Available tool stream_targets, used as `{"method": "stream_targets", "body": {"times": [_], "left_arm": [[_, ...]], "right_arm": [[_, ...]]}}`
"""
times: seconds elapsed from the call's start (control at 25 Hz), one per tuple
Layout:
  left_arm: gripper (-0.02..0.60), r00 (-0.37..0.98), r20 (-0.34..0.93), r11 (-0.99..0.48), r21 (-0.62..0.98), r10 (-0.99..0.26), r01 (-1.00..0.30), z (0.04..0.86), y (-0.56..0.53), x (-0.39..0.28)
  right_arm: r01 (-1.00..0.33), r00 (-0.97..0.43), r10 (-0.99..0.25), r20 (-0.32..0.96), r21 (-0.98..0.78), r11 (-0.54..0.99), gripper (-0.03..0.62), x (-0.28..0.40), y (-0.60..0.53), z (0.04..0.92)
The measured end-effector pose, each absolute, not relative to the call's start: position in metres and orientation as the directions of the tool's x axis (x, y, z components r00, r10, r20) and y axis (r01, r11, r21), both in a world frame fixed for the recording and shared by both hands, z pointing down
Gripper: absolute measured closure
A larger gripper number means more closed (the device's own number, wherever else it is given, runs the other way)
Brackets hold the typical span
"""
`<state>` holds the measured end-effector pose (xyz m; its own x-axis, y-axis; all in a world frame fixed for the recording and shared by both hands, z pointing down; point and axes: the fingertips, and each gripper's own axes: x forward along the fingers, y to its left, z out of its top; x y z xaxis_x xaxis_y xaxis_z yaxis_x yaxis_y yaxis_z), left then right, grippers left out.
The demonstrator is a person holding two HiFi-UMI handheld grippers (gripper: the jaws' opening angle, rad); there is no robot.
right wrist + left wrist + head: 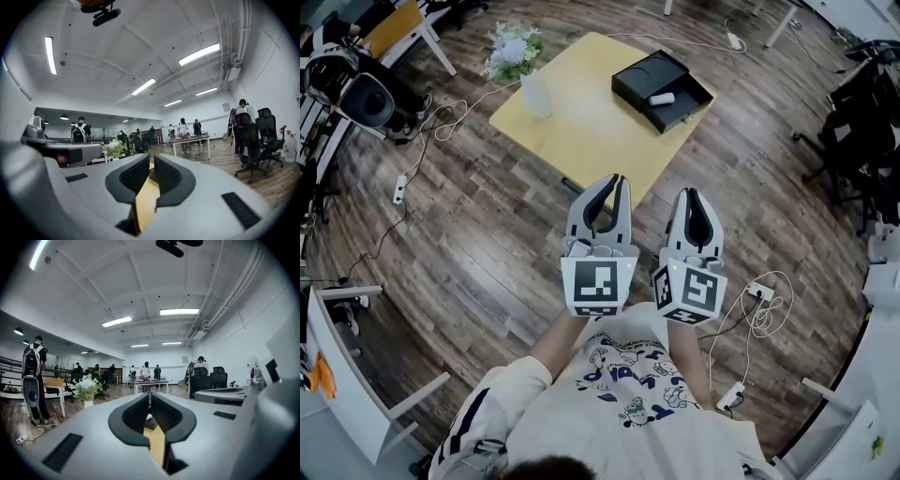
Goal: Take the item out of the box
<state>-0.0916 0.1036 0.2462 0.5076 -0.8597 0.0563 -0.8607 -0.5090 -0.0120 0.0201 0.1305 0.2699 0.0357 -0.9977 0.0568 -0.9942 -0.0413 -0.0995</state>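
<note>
Closest to the head camera is the person's printed shirt (pixel 628 384), with both forearms reaching forward from it. Each hand carries a gripper held level and side by side, short of the near corner of the yellow table (pixel 581 131). My guess is that this is a carrying pose, since neither tool has anything within reach.

On the left gripper (pixel 617 180) the fingers are closed tip to tip and nothing sits between them. The right gripper (pixel 691 193) looks the same, with its tips together and empty.

The black box (pixel 645 75) sits at the far right corner of the tabletop, well away from both grippers. It is open on top, so its contents are exposed. The small white item (pixel 662 97) lies inside it, untouched.

A white vase (pixel 536 94) stands at the far left edge with flowers (pixel 514 47) behind it, well clear of the box. The task looks barely begun. Both grippers would need to get over the tabletop, and one would need to open, before the item can be lifted out.
</note>
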Motion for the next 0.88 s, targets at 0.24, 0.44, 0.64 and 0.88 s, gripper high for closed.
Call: {"method": "stream_targets", "body": {"times": [0.24,0.44,0.64,0.88], "left_arm": [[0.554,0.505,0.079,-0.508,-0.015,-0.86,-0.861,0.256,0.079,-0.084],[0.554,0.511,0.083,-0.514,-0.015,-0.855,-0.858,0.263,0.051,-0.068],[0.554,0.52,0.086,-0.523,-0.009,-0.85,-0.853,0.266,0.019,-0.043],[0.554,0.526,0.098,-0.529,-0.005,-0.845,-0.849,0.269,-0.024,-0.019]], "right_arm": [[-0.993,0.041,-0.996,0.077,-0.104,-0.049,0.546,0.033,0.109,0.279],[-0.994,0.047,-0.995,0.086,-0.099,-0.056,0.546,0.048,0.086,0.285],[-0.994,0.049,-0.995,0.088,-0.097,-0.057,0.546,0.069,0.054,0.286],[-0.995,0.04,-0.994,0.098,-0.087,-0.049,0.546,0.088,0.012,0.287]]}}
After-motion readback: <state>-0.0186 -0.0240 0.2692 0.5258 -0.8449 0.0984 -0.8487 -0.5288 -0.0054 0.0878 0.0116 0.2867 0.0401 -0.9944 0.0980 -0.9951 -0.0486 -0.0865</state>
